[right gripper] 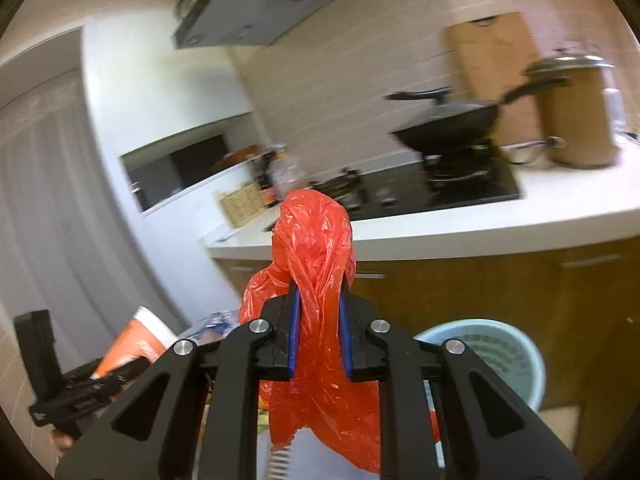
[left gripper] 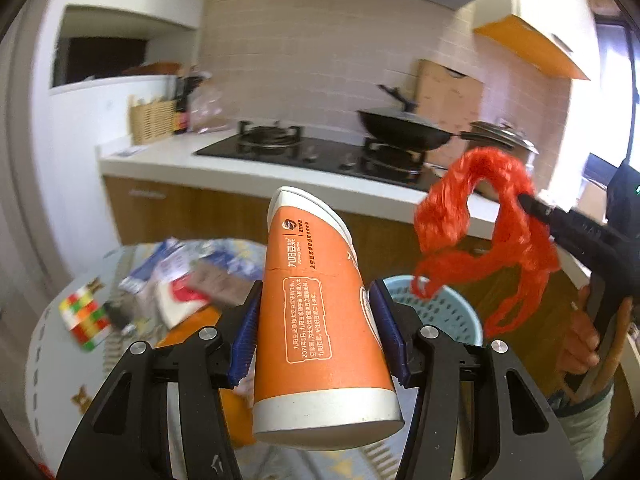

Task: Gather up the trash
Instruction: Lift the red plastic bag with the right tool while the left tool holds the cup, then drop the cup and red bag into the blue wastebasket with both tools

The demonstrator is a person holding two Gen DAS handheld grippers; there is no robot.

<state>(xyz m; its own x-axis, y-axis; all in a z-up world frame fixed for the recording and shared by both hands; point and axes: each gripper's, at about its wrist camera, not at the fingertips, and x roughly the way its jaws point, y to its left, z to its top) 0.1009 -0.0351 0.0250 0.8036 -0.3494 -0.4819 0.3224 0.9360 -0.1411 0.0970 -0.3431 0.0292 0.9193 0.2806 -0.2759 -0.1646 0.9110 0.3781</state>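
Note:
My left gripper [left gripper: 316,312] is shut on an orange and white paper cup [left gripper: 316,304], held in the air with its base toward the camera. My right gripper [right gripper: 318,312] is shut on a crumpled red plastic bag [right gripper: 316,264] that hangs down between its fingers. In the left wrist view the red bag [left gripper: 480,236] dangles from the right gripper [left gripper: 532,204] just above a light blue perforated trash basket [left gripper: 444,312]. The basket also shows in the right wrist view [right gripper: 500,356], low and right of the bag. The cup shows at lower left there [right gripper: 134,344].
A round table [left gripper: 52,344] at left carries wrappers, papers and a colourful cube [left gripper: 86,316]. Behind runs a white kitchen counter [left gripper: 224,176] with a black stove, a wok [left gripper: 404,128], a wicker basket [left gripper: 152,120] and a cutting board. Wooden cabinets stand below.

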